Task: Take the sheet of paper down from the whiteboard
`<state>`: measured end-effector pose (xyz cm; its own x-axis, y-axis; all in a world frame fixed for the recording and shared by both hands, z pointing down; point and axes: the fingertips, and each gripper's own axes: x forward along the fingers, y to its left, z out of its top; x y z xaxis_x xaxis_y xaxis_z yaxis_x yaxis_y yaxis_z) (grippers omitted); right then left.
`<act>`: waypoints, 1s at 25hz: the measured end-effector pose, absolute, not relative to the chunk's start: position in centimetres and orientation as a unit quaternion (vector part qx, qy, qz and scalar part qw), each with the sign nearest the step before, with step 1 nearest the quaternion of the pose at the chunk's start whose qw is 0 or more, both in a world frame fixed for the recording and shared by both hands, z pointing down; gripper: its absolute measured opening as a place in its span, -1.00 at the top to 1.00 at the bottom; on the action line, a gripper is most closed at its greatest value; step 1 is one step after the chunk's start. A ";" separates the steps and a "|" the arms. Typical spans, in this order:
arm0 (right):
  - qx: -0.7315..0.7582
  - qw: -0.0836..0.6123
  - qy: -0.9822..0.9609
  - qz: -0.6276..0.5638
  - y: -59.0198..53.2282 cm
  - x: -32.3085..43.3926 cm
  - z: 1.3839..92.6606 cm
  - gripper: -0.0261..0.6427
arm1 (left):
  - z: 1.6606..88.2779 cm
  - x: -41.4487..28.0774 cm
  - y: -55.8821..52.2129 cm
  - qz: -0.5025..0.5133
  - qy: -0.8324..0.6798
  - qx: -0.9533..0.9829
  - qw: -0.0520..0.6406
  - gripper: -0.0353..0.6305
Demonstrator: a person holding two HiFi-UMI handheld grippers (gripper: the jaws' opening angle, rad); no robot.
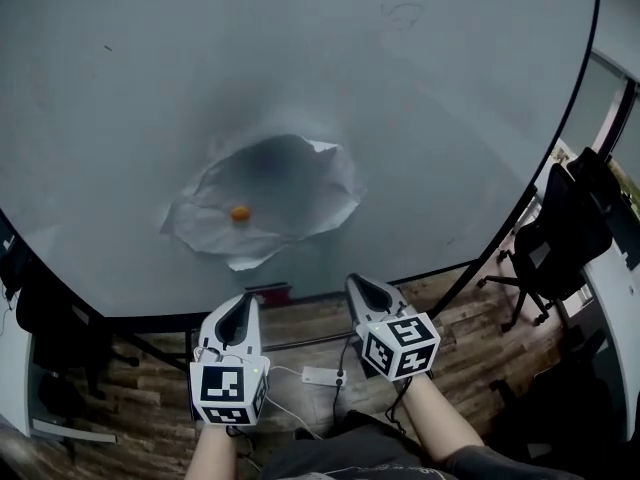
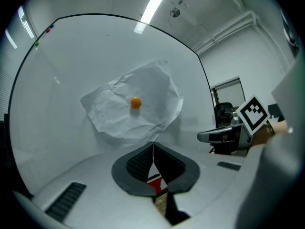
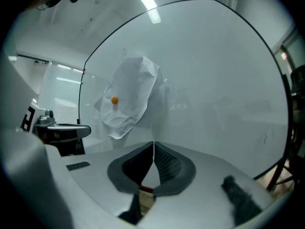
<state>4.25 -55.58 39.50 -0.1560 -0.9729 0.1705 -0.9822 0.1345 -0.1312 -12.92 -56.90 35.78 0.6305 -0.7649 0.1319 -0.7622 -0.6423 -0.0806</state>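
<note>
A crumpled white sheet of paper [image 1: 262,200] hangs on the whiteboard [image 1: 420,118], pinned by a small orange magnet [image 1: 240,213]. The left gripper view shows the paper [image 2: 136,106] and magnet [image 2: 136,102] straight ahead; in the right gripper view the paper [image 3: 128,97] lies up and to the left. My left gripper [image 1: 238,313] and right gripper [image 1: 366,288] hover side by side below the board's lower edge, apart from the paper. Both are shut, jaws touching, nothing held. The left gripper tips [image 2: 153,144] and right gripper tips [image 3: 153,144] point at the board.
A black office chair [image 1: 560,228] stands at the right beside the board's black stand leg [image 1: 490,248]. Wooden floor [image 1: 330,318] lies below, with a white power strip [image 1: 322,376] and cable on it. A red object [image 1: 268,293] sits under the board's edge.
</note>
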 end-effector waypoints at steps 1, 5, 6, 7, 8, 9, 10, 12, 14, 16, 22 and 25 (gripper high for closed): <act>0.653 0.025 -0.751 0.097 -55.9 4.4 39.1 0.85 | 35.5 -12.7 -57.1 -0.076 0.421 -0.904 0.011 0.85; 0.648 0.002 -0.757 0.085 -57.1 4.5 36.8 0.85 | 34.3 -12.1 -57.9 -0.070 0.429 -0.900 0.018 0.85; 0.645 -0.005 -0.760 0.084 -57.4 4.6 36.1 0.85 | 34.0 -12.1 -58.1 -0.069 0.435 -0.898 0.022 0.84; 0.642 -0.012 -0.763 0.082 -57.7 4.6 35.4 0.85 | 33.7 -12.0 -58.3 -0.068 0.441 -0.894 0.026 0.85; 0.637 -0.019 -0.766 0.080 -58.0 4.6 34.8 0.85 | 33.4 -11.9 -58.6 -0.068 0.446 -0.892 0.029 0.84; 0.632 -0.026 -0.770 0.079 -58.3 4.5 34.2 0.85 | 33.2 -11.9 -58.8 -0.067 0.450 -0.890 0.030 0.84; 0.626 -0.032 -0.775 0.076 -58.5 4.3 33.6 0.85 | 33.0 -11.8 -58.9 -0.064 0.452 -0.889 0.028 0.84; 0.615 -0.033 -0.785 0.061 -58.7 4.0 32.5 0.85 | 32.5 -11.7 -59.1 -0.058 0.454 -0.889 0.023 0.84; 0.613 -0.029 -0.789 0.044 -58.8 4.1 31.6 0.84 | 32.1 -11.6 -59.3 -0.058 0.456 -0.888 0.018 0.84; 0.612 -0.032 -0.789 0.036 -59.1 4.4 30.6 0.84 | 31.9 -11.5 -59.7 -0.062 0.459 -0.886 0.009 0.84; 0.605 -0.059 -0.793 0.050 -60.1 4.4 28.5 0.62 | 31.4 -11.3 -60.3 -0.070 0.464 -0.883 0.001 0.84; 0.610 -0.071 -0.787 0.062 -60.4 4.5 28.0 0.62 | 30.9 -11.2 -60.5 -0.066 0.463 -0.884 -0.004 0.84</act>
<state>4.51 -60.40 28.04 -0.2457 -0.9687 -0.0360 -0.9512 0.2481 -0.1832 -11.25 -60.51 30.94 0.5624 -0.8182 0.1197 -0.8191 -0.5710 -0.0545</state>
